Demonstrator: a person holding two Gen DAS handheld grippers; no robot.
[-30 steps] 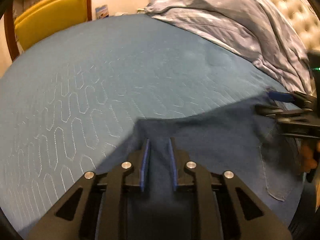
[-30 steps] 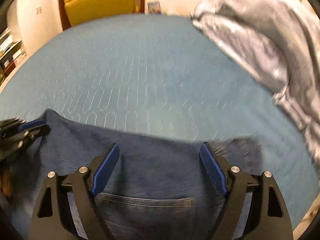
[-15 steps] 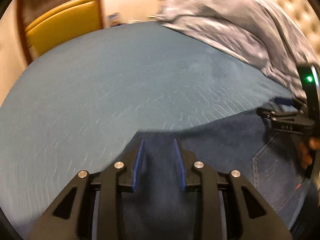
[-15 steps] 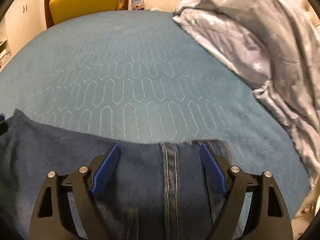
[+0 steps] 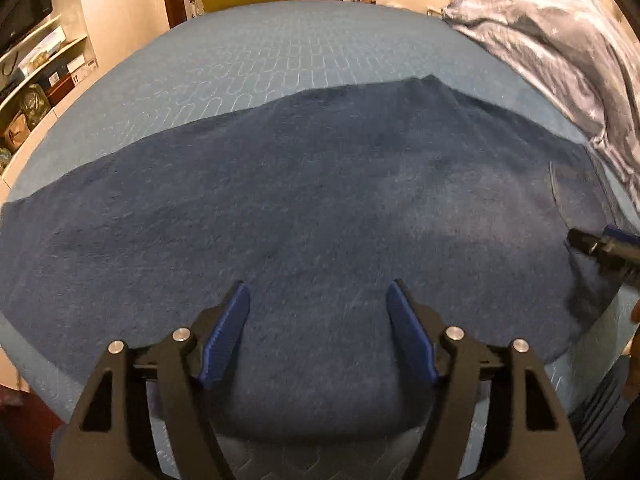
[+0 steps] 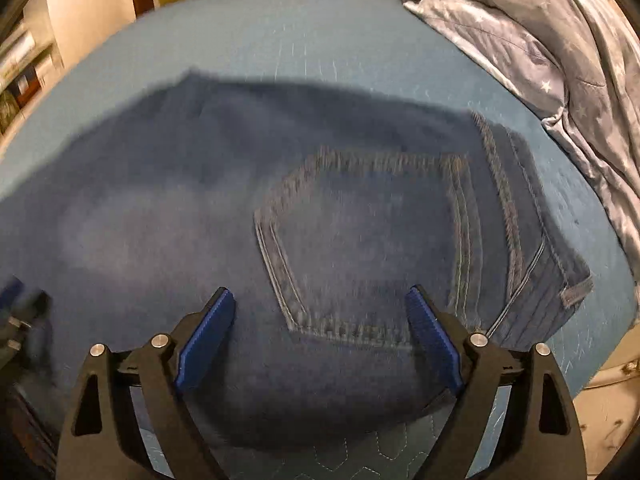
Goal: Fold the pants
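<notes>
On bed (image 5: pixel 280 56) — pants (image 5: pixel 304 200) (seemingly flat)

Light: warm, dim indoor glow
Blur: right wrist view smeared, worst on the pants (image 6: pixel 320 220)
Edges: fisheye bending, dark corners around the bed (image 5: pixel 280 60)

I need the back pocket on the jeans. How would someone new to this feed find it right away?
Start at the teal quilted bedspread that fills the view, then the dark blue jeans spread across its near side. The back pocket sits toward their right end, just inside the waistband and ahead of the open right tool. Its five-sided outline of pale double stitching marks it out from the plain denim around it.
</notes>
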